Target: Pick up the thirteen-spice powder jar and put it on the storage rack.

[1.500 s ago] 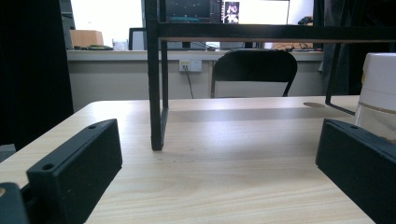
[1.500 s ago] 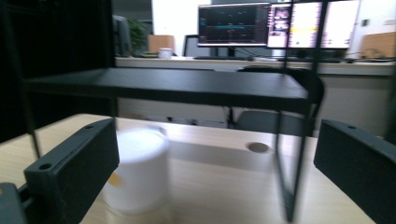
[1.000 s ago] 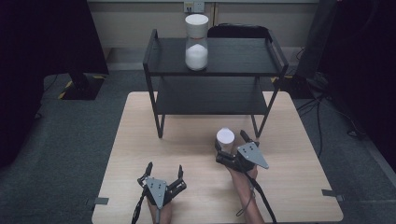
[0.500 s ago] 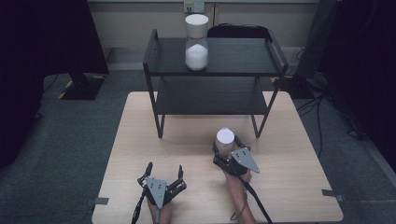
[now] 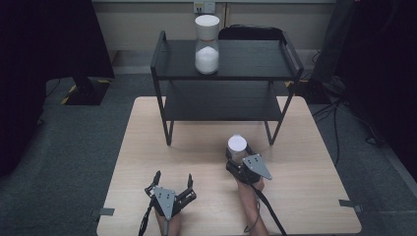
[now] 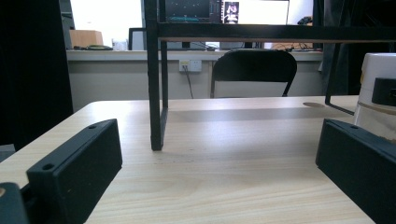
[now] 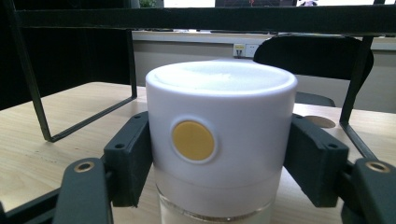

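A: Right gripper point(image 5: 239, 158) has shifted a little left since a second ago, canister with it. Left one hasn't budged.

B: Grip state?

A: Jaws pressed on both sides of the white-lidded canister point(image 7: 220, 140), just under the lid. Yellow dot on the lid wall faces the right gripper view. Glass body below, base hidden.

B: Where is it on the table?

A: Wooden table point(image 5: 314, 191), right of centre, just in front of the black two-tier shelf point(image 5: 290, 55), near its front right leg.

B: Left gripper point(image 5: 172, 186)?

A: Near edge, left of centre, jaws spread wide, nothing between them.

B: Anything else?

A: Second canister point(image 5: 207, 44) upright on the shelf's top tier, white powder in its lower half.
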Tool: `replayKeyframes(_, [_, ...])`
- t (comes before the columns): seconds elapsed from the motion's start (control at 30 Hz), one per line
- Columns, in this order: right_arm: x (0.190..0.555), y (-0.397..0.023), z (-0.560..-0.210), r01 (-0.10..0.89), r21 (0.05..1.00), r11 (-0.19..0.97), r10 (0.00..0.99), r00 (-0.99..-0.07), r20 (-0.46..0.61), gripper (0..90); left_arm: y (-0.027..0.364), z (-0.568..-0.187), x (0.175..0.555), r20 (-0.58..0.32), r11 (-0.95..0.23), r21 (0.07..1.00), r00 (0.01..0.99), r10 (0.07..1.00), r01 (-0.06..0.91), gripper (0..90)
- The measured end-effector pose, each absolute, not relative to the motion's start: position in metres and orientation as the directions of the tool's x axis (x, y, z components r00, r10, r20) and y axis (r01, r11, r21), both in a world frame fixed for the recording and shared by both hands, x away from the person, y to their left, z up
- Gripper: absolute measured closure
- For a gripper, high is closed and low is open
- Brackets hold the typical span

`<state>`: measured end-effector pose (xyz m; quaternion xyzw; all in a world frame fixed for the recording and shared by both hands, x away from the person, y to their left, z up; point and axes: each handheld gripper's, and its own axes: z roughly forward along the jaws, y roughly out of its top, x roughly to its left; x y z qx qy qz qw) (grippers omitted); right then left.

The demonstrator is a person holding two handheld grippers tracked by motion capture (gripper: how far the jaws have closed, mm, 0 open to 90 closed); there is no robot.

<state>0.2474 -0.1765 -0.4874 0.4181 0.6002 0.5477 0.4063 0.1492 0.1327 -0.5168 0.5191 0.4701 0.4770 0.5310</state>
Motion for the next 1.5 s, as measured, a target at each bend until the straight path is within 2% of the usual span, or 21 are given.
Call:
replayKeyframes(0.67, [0.243,-0.182,-0.478,0.054,0.997,0.054,0.948,-0.317,-0.034,29.6,0.133,-0.517,0.149,-0.004,0.006,1.000,0.103,0.995,-0.019,0.0])
replayKeyframes(1.5, [0.233,-0.213,-0.441,0.037,0.999,0.028,0.902,-0.432,-0.009,29.7,0.133,-0.517,0.149,-0.004,0.006,1.000,0.103,0.995,-0.019,0.0])
